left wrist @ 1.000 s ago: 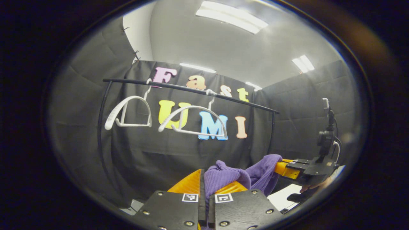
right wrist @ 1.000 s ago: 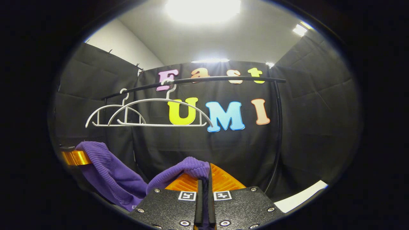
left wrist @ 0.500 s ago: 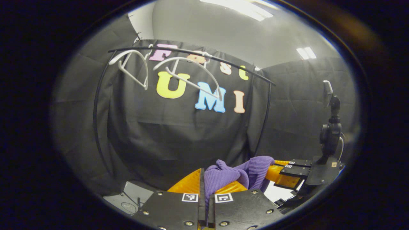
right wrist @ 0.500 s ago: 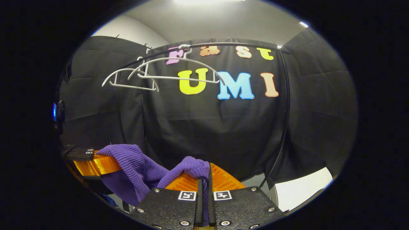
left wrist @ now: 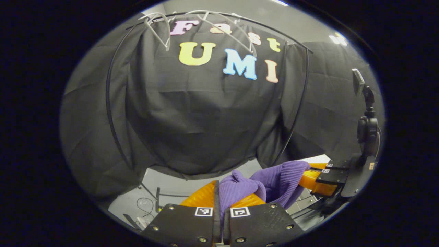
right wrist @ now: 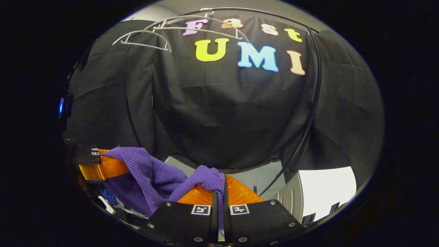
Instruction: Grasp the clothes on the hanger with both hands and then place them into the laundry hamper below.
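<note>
The purple garment (left wrist: 271, 180) is off the rail: the two white hangers (right wrist: 161, 32) hang bare at the top of the black rack (right wrist: 308, 113), well above both tools. The left gripper (left wrist: 219, 192) is clamped on a bunched fold of the garment, and the right gripper (right wrist: 219, 190) pinches another fold, so the knit sags in a short drape between them, low and near in the scene. The grasp and the lift-off look done; what is left is the lowering and the release. The hamper itself I cannot make out for certain, though it probably lies below the drape.
</note>
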